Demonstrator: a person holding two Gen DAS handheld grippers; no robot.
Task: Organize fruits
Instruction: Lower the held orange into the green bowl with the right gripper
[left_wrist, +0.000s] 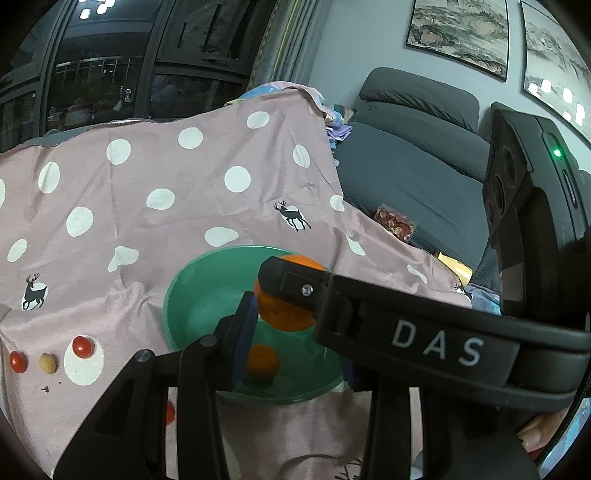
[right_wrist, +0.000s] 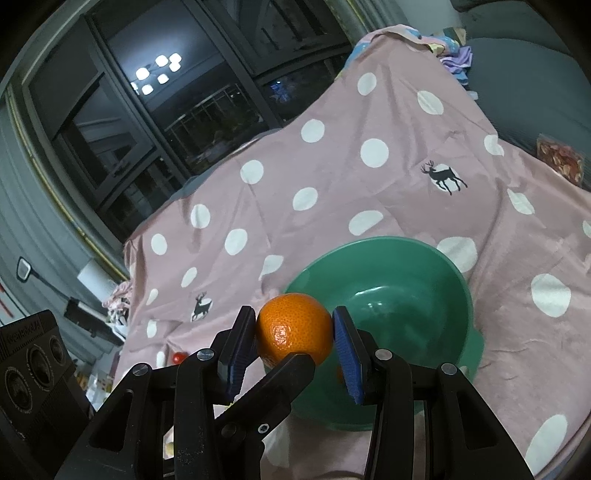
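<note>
Your right gripper (right_wrist: 295, 334) holds a round, pebbly-skinned orange mandarin (right_wrist: 293, 326) between its blue pads, at the near rim of the green plastic bowl (right_wrist: 454, 280) on the pink polka-dot cloth (right_wrist: 332, 177). The left pad touches the fruit; a thin gap shows at the right one, so the pinch looks light or just loosening. A second, smaller orange fruit (left_wrist: 262, 363) already lies in the bowl's bottom.

The left wrist camera shows your left gripper (left_wrist: 291, 354) hanging over the bowl with its fingers spread wide and nothing between them.

The mandarin is likely light, with a soft, loose peel that gives and bruises under pressure, and it will roll. Take it across its widest girth, as here, squeezing only enough to carry it. Two red cherry tomatoes (left_wrist: 83, 347) and a small tan fruit (left_wrist: 48, 363) wait in a row on the cloth.
</note>
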